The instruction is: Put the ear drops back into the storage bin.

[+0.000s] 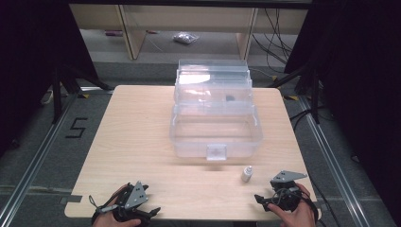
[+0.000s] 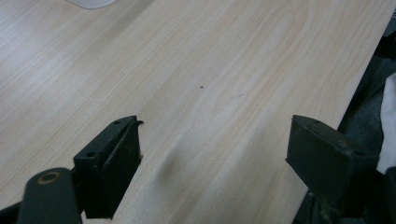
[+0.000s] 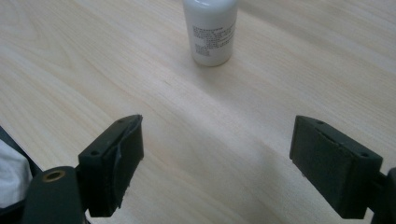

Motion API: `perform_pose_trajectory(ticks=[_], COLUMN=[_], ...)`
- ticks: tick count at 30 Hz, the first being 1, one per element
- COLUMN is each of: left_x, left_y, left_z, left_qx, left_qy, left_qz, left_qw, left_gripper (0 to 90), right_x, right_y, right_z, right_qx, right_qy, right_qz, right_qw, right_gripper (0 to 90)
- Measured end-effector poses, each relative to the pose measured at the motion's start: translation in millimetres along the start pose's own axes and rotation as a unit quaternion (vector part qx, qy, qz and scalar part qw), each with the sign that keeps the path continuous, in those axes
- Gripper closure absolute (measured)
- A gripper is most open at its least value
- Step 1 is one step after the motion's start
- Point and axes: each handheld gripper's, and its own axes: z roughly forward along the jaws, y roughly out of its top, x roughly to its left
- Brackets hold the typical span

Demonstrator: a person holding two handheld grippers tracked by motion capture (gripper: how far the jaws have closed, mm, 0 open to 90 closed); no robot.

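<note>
Nearest the high camera: two hand-held grippers at the table's near edge. Left gripper (image 1: 152,212), at 7 o'clock, jaws spread apart with nothing between them, over bare wood. Right gripper (image 1: 261,201), at 5 o'clock, jaws likewise released and empty, aimed toward the bottle.

Item 1, table (image 1: 137,142): pale wood top, the largest thing present, bearing everything below.

Item 2, clear plastic box (image 1: 215,127): at 12 o'clock from the table's centre, lid swung back and standing open, latch tab at its near wall. Lower tub appears empty. Upper tray behind it is divided into compartments; one small dark item (image 1: 230,98) lies in a right-hand compartment, its nature too small to tell.

Item 3, small white bottle (image 3: 210,30): upright on the table, printed label, capped, standing between the box's near right corner and the right gripper, apart from both.

Step in hand, as judged: approach, before any grasp. The bottle stands untouched ahead of the right gripper's open jaws. Next move calls for advancing those jaws to straddle the bottle's body, closing gently to avoid tipping it, then carrying it toward the open box.
</note>
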Motion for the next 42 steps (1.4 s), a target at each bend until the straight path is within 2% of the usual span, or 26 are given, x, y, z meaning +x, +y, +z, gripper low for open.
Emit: perform_pose_trajectory(ticks=[2, 5, 6, 8, 9, 10, 11, 12, 16, 17, 18, 19, 23, 25, 26, 27, 30, 31, 33, 34, 35, 36, 42], left_x=[-0.9, -0.2, -1.1, -0.8, 0.5, 0.4, 0.4, 0.4, 0.3, 0.3, 0.4, 0.4, 0.7, 0.6, 0.5, 0.5, 0.6, 0.5, 0.4, 0.4, 0.4, -0.4, 0.3], left_y=[-0.3, -0.3, -0.6, -0.5, -0.2, -0.4, -0.4, -0.5, -0.8, -0.8, -0.9, -0.8, -0.4, -0.6, -0.6, -0.6, -0.5, -0.4, -0.3, -0.4, -0.4, -0.5, -0.4], left_z=[-0.4, 0.5, 0.8, 0.9, 1.0, 1.2, 1.2, 1.4, 2.0, 2.0, 2.1, 2.0, 1.7, 2.0, 2.0, 2.0, 1.9, 2.0, 1.9, 1.9, 1.9, 1.9, 2.1], left_qx=[-0.003, 0.000, 0.000, 0.000, 0.000, 0.000, 0.000, 0.000, 0.001, 0.001, 0.002, 0.001, 0.002, 0.001, 0.001, 0.001, 0.001, 0.001, 0.002, 0.002, 0.002, -0.002, 0.002], left_qy=[-0.003, -0.002, -0.004, -0.005, -0.007, -0.008, -0.008, -0.008, -0.007, -0.007, -0.006, -0.006, -0.006, -0.006, -0.005, -0.005, -0.005, -0.006, -0.007, -0.007, -0.007, -0.010, -0.006], left_qz=[-0.007, -0.006, -0.015, -0.013, -0.005, -0.007, -0.007, -0.007, -0.009, -0.009, -0.008, -0.008, -0.005, -0.006, -0.006, -0.006, -0.005, -0.006, -0.005, -0.005, -0.005, -0.012, -0.006], left_qw=[1.0000, 1.0000, 0.9999, 0.9999, 1.0000, 0.9999, 0.9999, 0.9999, 0.9999, 0.9999, 0.9999, 0.9999, 1.0000, 1.0000, 1.0000, 1.0000, 1.0000, 1.0000, 1.0000, 1.0000, 1.0000, 0.9999, 1.0000], left_gripper=[17.1, 17.1, 17.1, 17.1, 17.1, 17.1, 17.0, 17.0, 16.9, 17.0, 17.0, 16.9, 17.0, 16.9, 16.9, 16.9, 16.9, 17.0, 16.9, 17.0, 16.9, 17.0, 16.9], right_x=[0.1, -0.7, -2.0, -2.9, -3.6, -2.6, -2.6, -3.2, -1.7, -1.7, -2.8, -1.5, -1.8, -2.5, 0.8, -1.0, -0.2, -0.4, 0.3, 0.2, 0.6, 0.9, 3.6], right_y=[0.4, -0.1, -0.2, 0.6, 0.3, 1.9, 1.9, 1.6, 6.6, 6.6, 7.6, 9.4, 15.6, 18.9, 22.0, 23.8, 25.8, 28.8, 29.7, 31.5, 32.6, 33.6, 40.5], right_z=[-0.5, 0.3, 0.5, -1.1, 0.8, -1.7, -1.7, 0.6, -1.4, -1.4, -1.5, -3.3, -7.5, -9.0, -10.3, -10.5, -9.1, -10.5, -10.4, -9.5, -10.1, -9.7, -6.4], right_qx=[0.008, 0.012, 0.013, 0.022, 0.009, 0.022, 0.022, 0.011, 0.037, 0.037, 0.037, 0.040, 0.038, 0.044, 0.051, 0.051, 0.047, 0.055, 0.057, 0.058, 0.063, 0.065, 0.071], right_qy=[0.002, 0.002, 0.000, 0.000, -0.004, -0.002, -0.002, -0.005, -0.005, -0.005, -0.006, -0.008, -0.015, -0.015, -0.014, -0.016, -0.015, -0.017, -0.016, -0.017, -0.011, -0.013, -0.013], right_qz=[0.001, 0.004, 0.005, 0.001, -0.005, 0.004, 0.004, -0.002, -0.002, -0.002, -0.012, -0.002, -0.008, -0.019, -0.005, -0.020, -0.023, -0.030, -0.027, -0.033, -0.027, -0.028, -0.037], right_qw=[1.0000, 0.9999, 0.9999, 0.9997, 0.9999, 0.9997, 0.9997, 0.9999, 0.9993, 0.9993, 0.9992, 0.9992, 0.9991, 0.9987, 0.9986, 0.9984, 0.9985, 0.9979, 0.9979, 0.9976, 0.9976, 0.9974, 0.9967], right_gripper=[20.2, 20.1, 20.1, 20.1, 20.0, 20.1, 20.1, 20.1, 20.9, 20.9, 21.0, 21.3, 22.0, 22.2, 22.6, 23.0, 23.3, 23.6, 23.8, 24.1, 24.1, 24.1, 24.6])
